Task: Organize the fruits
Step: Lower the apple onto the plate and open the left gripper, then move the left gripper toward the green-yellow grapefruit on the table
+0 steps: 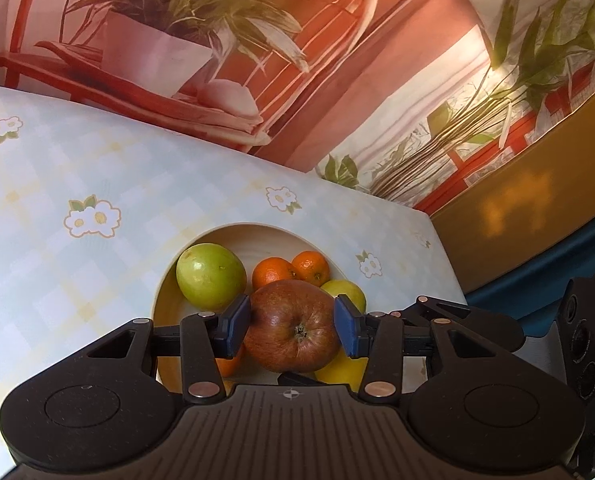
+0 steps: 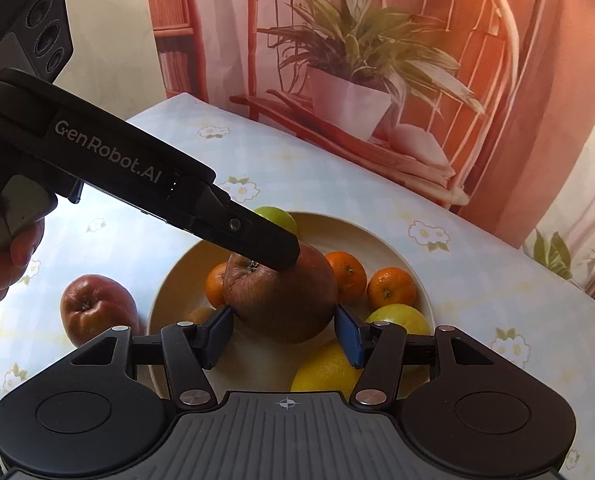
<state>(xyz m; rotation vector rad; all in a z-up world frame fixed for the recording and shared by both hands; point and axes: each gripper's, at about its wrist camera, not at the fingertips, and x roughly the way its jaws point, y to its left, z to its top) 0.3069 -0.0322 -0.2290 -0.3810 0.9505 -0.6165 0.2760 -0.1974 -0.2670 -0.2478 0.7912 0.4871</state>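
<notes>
Left claw (image 1: 291, 326) grips a wrinkled reddish-brown apple (image 1: 291, 326), blue pads pressed on both flanks, stem end facing the camera, held above a cream round bowl (image 1: 165, 300) of tangerines, a green apple (image 1: 210, 276) and lemons on the flowered table (image 1: 77, 168). Right claw (image 2: 283, 332) hangs part-open just beside that apple, not touching. Another red apple (image 2: 95, 306) lies on the table, left of the bowl, nearer the left hand.

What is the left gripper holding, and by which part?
The red apple, clamped across its two sides by the pads, with its stem end towards the wrist camera.
</notes>
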